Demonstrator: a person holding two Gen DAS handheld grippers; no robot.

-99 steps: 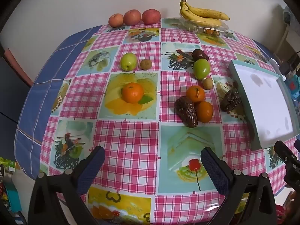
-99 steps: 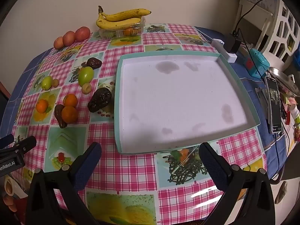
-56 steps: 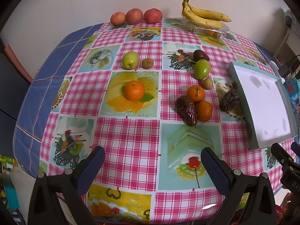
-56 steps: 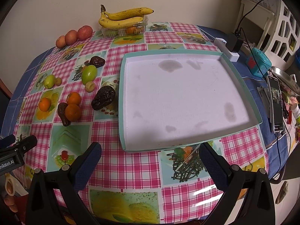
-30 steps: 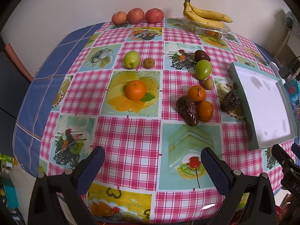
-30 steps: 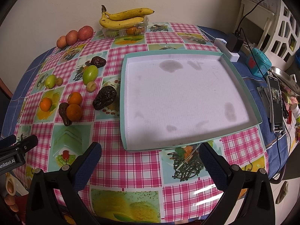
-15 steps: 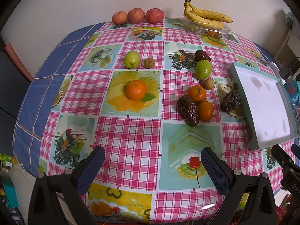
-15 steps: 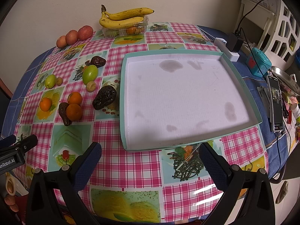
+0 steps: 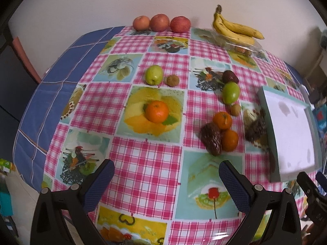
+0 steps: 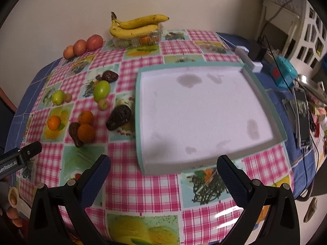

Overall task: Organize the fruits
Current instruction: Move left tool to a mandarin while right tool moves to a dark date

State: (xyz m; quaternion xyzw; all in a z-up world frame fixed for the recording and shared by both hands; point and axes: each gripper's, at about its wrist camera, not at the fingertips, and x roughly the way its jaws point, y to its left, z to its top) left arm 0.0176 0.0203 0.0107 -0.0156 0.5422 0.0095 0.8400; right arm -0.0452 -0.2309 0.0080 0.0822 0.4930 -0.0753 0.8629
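Both grippers are held above the near edge of the counter [image 9: 147, 169], which is covered by a pink checked cloth with printed food pictures. The left gripper [image 9: 166, 180] is seen with its jaws wide apart and nothing between them; the right gripper [image 10: 163, 176] is likewise spread open and empty, positioned just in front of the tray [image 10: 263, 94].

The tray, teal-rimmed with a white stained floor, is set on the right part of the counter, its near corner turned toward the left gripper. No fruit is seen in it.

The fruits are scattered to the left of the tray. A dark wrinkled fruit [image 10: 119, 117] lies just beside the tray's left rim, its long axis running diagonally, its narrower end toward the near left. Two oranges [image 9: 225, 129] touch each other, and a second dark elongated fruit [image 9: 211, 138] is pressed against their left side, lengthwise toward the camera. A lone orange [image 9: 157, 111] sits on a yellow printed square, well apart from the cluster. A green fruit [image 9: 231, 92] stands between a small brown fruit [image 9: 235, 109] and a dark reddish one [image 9: 230, 77]. Farther left, a green apple [image 9: 153, 75] lies beside another small brown fruit [image 9: 173, 80].

Along the wall, three red apples [image 9: 160, 22] are lined up in a row, and a banana bunch [image 9: 235, 29] rests on a clear plastic box [image 10: 136, 39], stems pointing left in the left wrist view.
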